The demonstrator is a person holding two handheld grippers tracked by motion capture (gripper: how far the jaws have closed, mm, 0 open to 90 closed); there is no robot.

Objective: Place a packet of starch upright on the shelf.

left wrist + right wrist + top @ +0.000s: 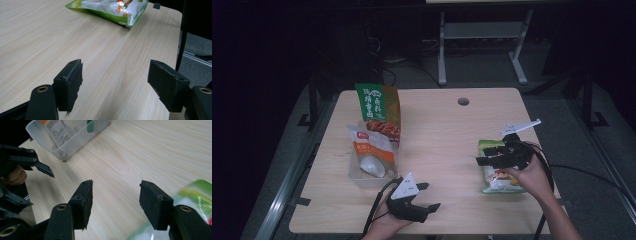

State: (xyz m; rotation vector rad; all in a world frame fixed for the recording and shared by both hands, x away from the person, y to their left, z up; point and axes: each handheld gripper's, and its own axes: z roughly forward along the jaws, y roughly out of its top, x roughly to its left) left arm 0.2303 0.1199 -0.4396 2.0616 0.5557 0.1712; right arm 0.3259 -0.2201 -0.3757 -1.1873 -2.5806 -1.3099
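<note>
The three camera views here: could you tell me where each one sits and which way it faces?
High view: above the table, looking forward and down; both forearms enter below.
Left gripper view: on the left gripper, facing the green snack bag.
Right gripper view: on the right gripper, facing the clear bin.
All show the bag.

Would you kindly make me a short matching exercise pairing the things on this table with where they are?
Things:
1. green snack bag
2. clear plastic container
3. left gripper
4. round cable hole

Places:
A. near edge, jaws open over bare wood
B. far side of the table top
C. table's right side, beneath the right gripper
D. table's left side, pouches standing in it

Pairs: 1-C, 2-D, 3-A, 4-B
</note>
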